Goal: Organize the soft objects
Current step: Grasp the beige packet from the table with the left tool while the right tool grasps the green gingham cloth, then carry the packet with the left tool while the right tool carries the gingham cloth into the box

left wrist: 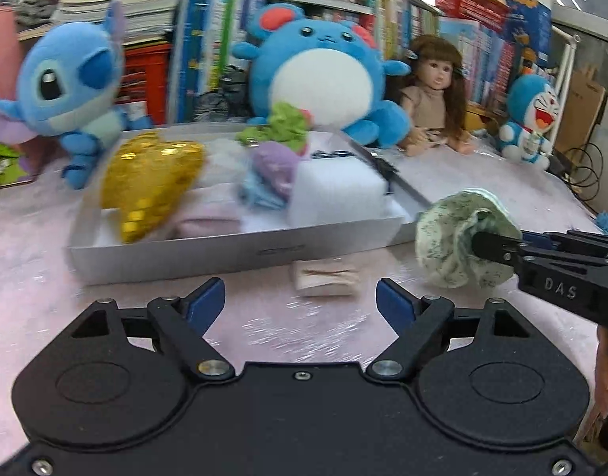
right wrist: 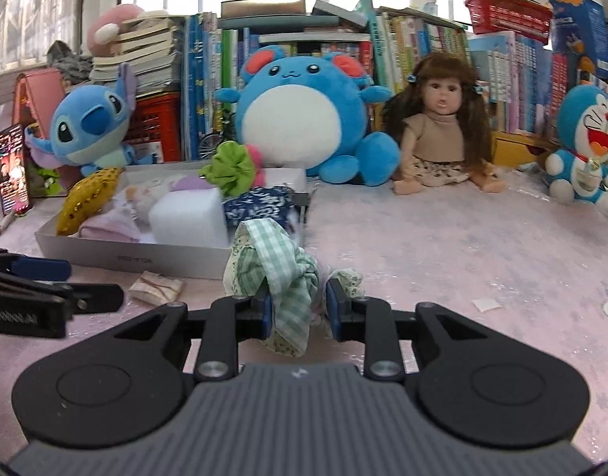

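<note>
Right gripper (right wrist: 298, 303): clamped on green cloth (right wrist: 278, 265); box (right wrist: 137, 256) ahead-left; left gripper (left wrist: 300, 301): wide, empty, beige pad (left wrist: 325, 277) dead ahead.

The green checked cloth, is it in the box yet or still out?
Out. The green checked cloth is bunched between the right gripper pads, in front of the white box.

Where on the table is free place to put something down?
Bare cloth lies right of the box, between it, the doll and the cat plush. A narrower strip runs before the box, around the small bundle. Inside the box is crowded.
</note>
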`<state>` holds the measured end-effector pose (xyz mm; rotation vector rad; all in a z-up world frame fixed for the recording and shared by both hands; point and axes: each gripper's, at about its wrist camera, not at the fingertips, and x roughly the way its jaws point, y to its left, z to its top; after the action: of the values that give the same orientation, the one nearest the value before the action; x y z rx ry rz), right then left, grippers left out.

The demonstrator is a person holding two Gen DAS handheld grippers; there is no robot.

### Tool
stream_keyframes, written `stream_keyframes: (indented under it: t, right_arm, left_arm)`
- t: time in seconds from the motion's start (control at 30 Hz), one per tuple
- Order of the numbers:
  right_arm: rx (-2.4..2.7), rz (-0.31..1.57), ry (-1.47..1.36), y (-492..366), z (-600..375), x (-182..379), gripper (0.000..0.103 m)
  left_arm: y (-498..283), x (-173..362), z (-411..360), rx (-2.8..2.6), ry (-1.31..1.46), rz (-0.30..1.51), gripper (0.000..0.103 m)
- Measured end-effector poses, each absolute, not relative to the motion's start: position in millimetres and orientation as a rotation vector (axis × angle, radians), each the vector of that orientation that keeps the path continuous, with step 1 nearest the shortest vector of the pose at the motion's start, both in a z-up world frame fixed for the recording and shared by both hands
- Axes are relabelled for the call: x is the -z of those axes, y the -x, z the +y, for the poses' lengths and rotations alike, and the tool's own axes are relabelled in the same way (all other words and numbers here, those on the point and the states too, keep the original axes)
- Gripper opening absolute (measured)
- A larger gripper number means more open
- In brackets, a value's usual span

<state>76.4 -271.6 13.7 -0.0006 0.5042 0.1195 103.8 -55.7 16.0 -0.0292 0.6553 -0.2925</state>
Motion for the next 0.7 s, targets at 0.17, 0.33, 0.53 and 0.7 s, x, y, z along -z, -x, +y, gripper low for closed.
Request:
stream_keyframes:
  t: [0.17,0.33,0.53,0.7]
  right_arm:
    - [-0.105,0.499,-0.017,-75.1,-277.6,-11.1,0.033]
    - [-0.096,0.488,-0.024,-73.7,-280.8,-10.4,0.034]
    - [-0.093,0.493,-0.041,-74.0,-282.9,-8.2,0.035]
    - [-0.099,0.499,-0.039,-73.7,-280.2,-5.5,0.036]
  left_arm:
    - [-115.5,-11.5,-78.1,0.28,0.031,0.671,0.079]
    - [-125.5,-6.2,-87.4,0.26,0.018,0.69,0.069]
    - [-129.9,0.5,-91.1,0.249,-0.009,0.706,0.052]
    - [-124.9,0.9,-90.8,0.258,-0.023,0.689,0.042]
